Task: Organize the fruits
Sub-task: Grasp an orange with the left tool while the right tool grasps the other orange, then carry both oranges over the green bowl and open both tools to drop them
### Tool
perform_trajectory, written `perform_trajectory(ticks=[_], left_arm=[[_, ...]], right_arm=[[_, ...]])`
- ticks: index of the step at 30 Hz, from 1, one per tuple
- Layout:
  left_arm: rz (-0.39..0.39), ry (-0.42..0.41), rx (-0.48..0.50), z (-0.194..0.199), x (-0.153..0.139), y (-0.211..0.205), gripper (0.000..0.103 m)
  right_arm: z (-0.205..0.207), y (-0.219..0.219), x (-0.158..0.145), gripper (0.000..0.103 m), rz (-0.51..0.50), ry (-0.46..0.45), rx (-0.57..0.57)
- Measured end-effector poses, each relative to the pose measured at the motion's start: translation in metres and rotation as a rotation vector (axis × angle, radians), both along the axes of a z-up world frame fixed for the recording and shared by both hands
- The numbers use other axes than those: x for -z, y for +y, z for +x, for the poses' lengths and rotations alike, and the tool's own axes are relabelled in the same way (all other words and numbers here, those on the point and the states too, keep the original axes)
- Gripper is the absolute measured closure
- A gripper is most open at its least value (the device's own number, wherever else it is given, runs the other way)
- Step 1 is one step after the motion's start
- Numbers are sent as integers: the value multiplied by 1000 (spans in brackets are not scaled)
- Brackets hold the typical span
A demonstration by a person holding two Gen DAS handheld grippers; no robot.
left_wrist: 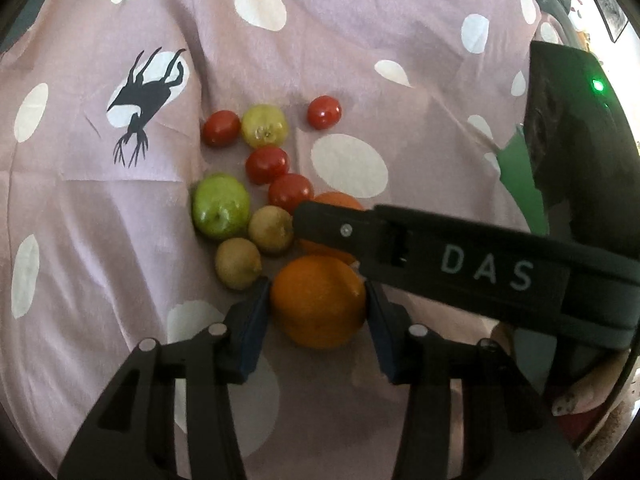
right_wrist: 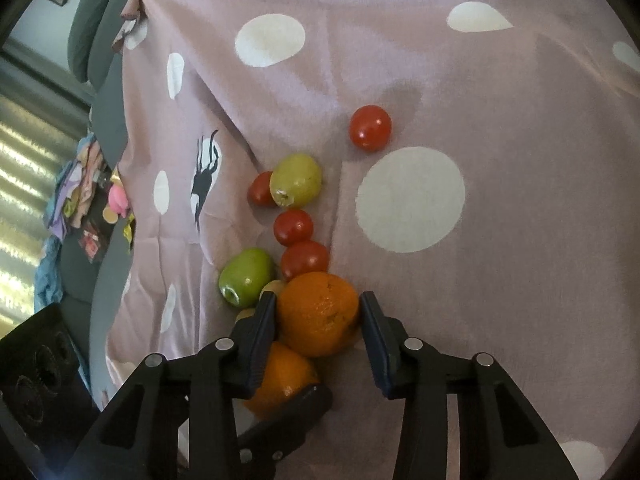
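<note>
Fruits lie in a cluster on a pink spotted cloth (left_wrist: 360,60). My left gripper (left_wrist: 318,298) is shut on a large orange (left_wrist: 318,302), both pads touching its sides. My right gripper (right_wrist: 318,312) straddles a second orange (right_wrist: 318,314); the left pad touches it, the right pad stands slightly apart. In the left wrist view the right gripper's finger (left_wrist: 400,236) covers most of that orange (left_wrist: 336,200). A green apple (left_wrist: 220,206), two kiwis (left_wrist: 272,229), a yellow-green apple (left_wrist: 264,126) and several tomatoes (left_wrist: 266,165) lie beyond.
One tomato (right_wrist: 370,127) lies apart at the far right of the cluster. Grey cushions (right_wrist: 100,20) and colourful clutter (right_wrist: 92,192) sit off the cloth's left edge. A dark device with a green light (left_wrist: 576,128) stands at the right.
</note>
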State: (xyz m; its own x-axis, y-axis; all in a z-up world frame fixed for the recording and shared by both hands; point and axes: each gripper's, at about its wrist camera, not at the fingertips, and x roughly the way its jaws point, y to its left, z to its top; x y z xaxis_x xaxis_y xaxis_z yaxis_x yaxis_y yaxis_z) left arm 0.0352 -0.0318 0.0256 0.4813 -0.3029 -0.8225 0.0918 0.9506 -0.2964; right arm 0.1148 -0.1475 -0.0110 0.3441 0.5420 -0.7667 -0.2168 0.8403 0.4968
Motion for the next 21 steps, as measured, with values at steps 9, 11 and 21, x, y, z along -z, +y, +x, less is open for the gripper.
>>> perform_trajectory(ticks=[9, 11, 21], left_arm=[[23, -57, -18, 0, -17, -6, 58], [21, -82, -19, 0, -26, -8, 58], [4, -176, 0, 8, -67, -35, 58]], right_arm=[[-11, -21, -19, 60, 10, -62, 59], [-15, -28, -27, 60, 7, -87, 75], [-36, -64, -72, 60, -13, -232, 180]])
